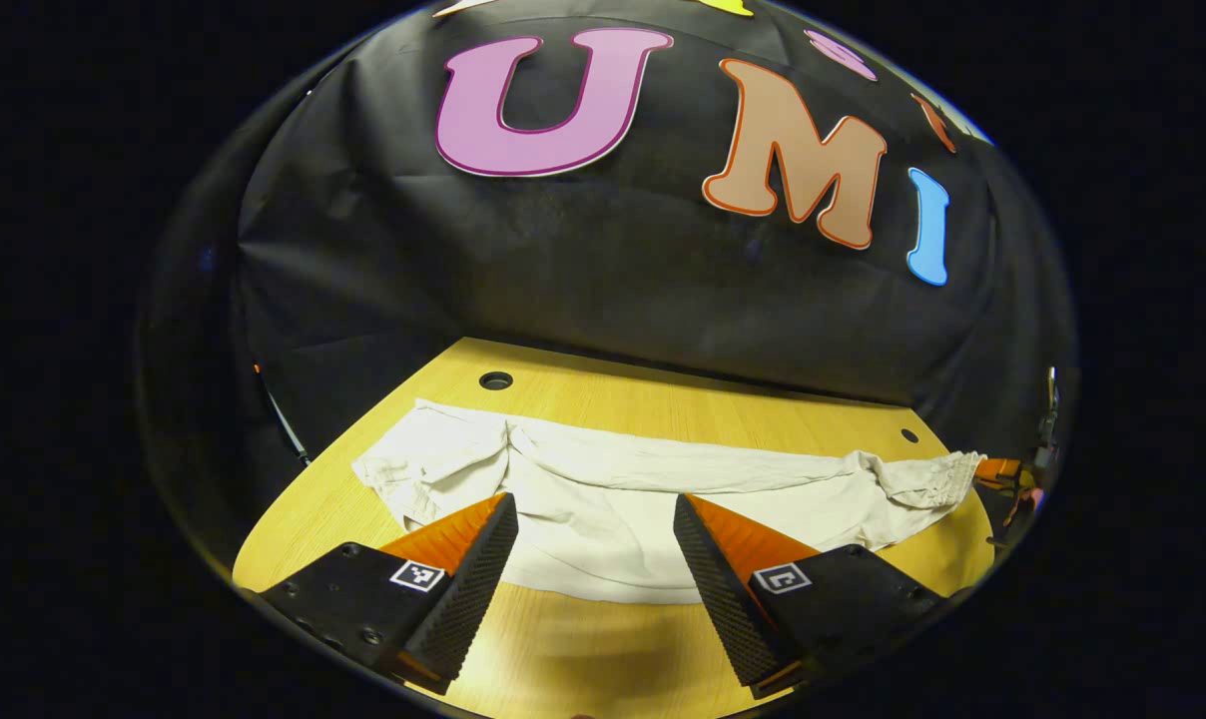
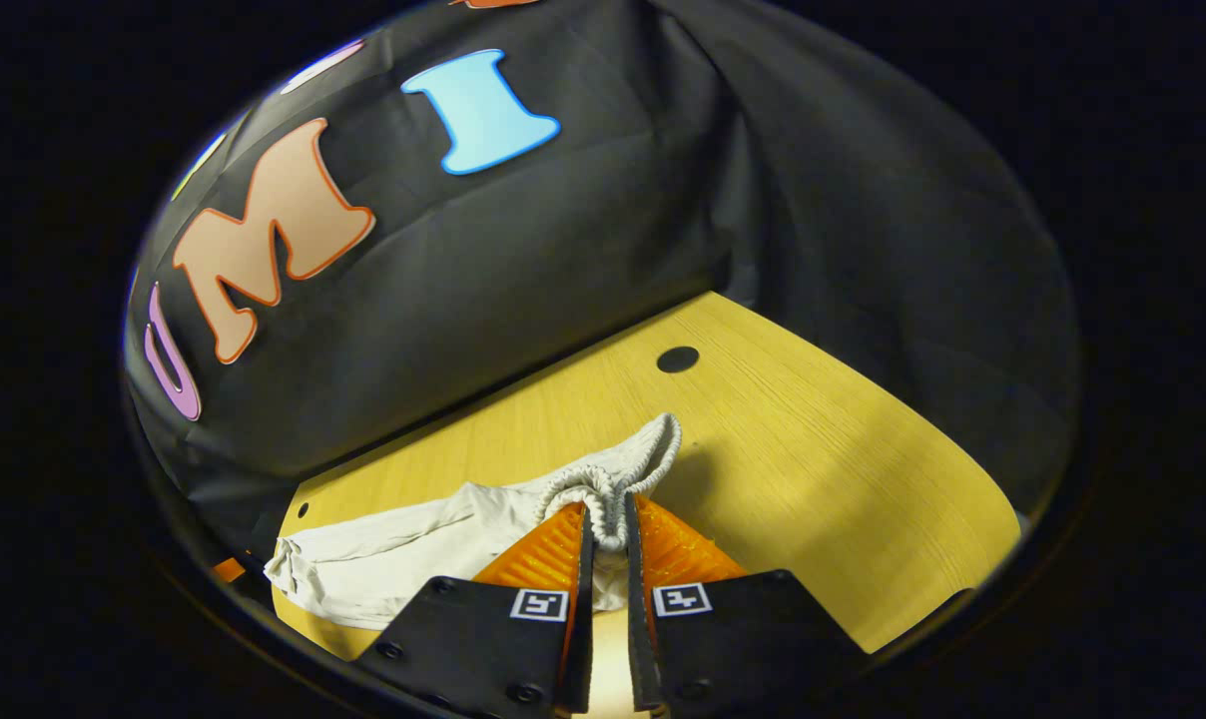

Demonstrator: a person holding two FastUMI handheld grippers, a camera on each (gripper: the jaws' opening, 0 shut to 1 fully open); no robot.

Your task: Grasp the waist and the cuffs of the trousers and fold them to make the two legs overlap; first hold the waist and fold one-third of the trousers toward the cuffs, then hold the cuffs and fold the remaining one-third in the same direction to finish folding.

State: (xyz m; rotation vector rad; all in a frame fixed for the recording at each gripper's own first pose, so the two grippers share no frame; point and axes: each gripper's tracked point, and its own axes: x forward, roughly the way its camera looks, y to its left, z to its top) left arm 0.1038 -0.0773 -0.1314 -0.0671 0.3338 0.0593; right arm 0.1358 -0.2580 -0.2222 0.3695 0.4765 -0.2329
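My right tool (image 2: 603, 524) is pinching the stretchy waist (image 2: 613, 479) of the crumpled cream cloth trousers (image 1: 603, 499) lying across the yellow wooden surface (image 2: 813, 469). My left tool (image 1: 595, 544) is hanging wide open, holding nothing. No fold is done yet.

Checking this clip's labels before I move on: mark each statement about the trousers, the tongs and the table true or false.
1. The right tongs are shut on the elastic waistband of the trousers. True.
2. The left tongs are clamped on a cuff. False: they are open, fingers apart above the cloth.
3. The trousers lie stretched out across the wooden table. True.
4. The trousers are dark blue. False: they are off-white.
5. The tabletop has a round hole near the waistband end. True.
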